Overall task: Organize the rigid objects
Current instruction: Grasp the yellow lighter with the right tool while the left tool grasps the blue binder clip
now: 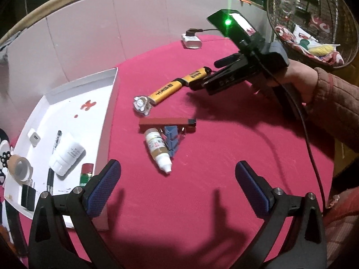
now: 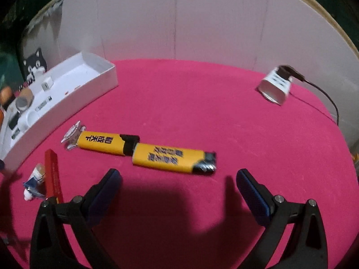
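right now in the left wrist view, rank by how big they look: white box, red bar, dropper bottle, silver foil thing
1. white box
2. red bar
3. dropper bottle, shorter than the bar but thicker, so these two are close
4. silver foil thing

A round table covered in a deep pink, felt-like cloth (image 1: 202, 179) carries everything. At its left edge rests a shallow white cardboard tray (image 1: 110, 116) with low walls. Near the middle lie two yellow plastic lighters with black tops, end to end and touching: the nearer yellow lighter (image 2: 170, 160) and the farther yellow lighter (image 2: 103, 144). A small clear, silvery trinket (image 1: 141, 105) touches the farther one's end. Just beside these lies a long dark red bar (image 1: 166, 123), with a blue binder clip (image 1: 171, 137) and a small white dropper bottle with a tan label (image 1: 158, 151) against it. Well apart, at the far edge, sits a white plug-in adapter (image 2: 274, 87) with a black cable.
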Motion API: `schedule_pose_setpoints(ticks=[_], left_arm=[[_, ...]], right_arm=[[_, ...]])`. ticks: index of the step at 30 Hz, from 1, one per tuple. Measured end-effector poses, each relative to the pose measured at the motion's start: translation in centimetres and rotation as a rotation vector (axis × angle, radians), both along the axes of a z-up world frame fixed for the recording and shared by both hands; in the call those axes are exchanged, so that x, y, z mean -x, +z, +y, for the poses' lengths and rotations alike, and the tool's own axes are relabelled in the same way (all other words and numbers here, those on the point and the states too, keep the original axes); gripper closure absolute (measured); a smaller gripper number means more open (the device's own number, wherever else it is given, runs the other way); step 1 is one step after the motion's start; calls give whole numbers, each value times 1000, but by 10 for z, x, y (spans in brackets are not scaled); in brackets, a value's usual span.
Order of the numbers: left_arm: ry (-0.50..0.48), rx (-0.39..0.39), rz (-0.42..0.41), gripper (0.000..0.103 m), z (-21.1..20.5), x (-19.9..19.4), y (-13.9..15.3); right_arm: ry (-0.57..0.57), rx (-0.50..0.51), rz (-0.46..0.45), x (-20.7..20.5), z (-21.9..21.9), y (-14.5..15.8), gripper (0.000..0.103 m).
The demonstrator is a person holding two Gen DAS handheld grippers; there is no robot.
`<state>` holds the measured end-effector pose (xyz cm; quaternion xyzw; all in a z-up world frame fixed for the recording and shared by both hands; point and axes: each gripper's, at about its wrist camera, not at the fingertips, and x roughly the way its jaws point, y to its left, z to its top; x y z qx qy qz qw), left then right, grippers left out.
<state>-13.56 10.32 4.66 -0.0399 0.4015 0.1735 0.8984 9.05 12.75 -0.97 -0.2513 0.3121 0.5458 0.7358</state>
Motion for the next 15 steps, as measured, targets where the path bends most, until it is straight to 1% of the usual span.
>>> schedule_pose_setpoints(ticks=[2,4,6,7,8,9,11,15], left_arm=[[13,2,8,0,3,-1,-1],[36,1,8,0,6,-2,-1],[46,-1,13,0,9,-7,-1],[44,-3,16,0,11,-9,-1],[42,-2,19,0,10,-11,0],[34,10,26,0,11,-15,-1],[38,24,30,0,12,-21,-1],[40,46,20,0,10,-25,-1]], right_arm=[[13,14,-5,3,8,-1,0],[-2,52,-19,3,16,-5,0],[-8,48,12,0,18,-5,1],[-19,47,30,-3,17,-5,3],[-25,37,33,-4,13,-4,14],[-29,22,32,-5,7,-1,22],[-38,14,54,-8,-5,-1,22],[-66,0,64,-8,-41,0,22]])
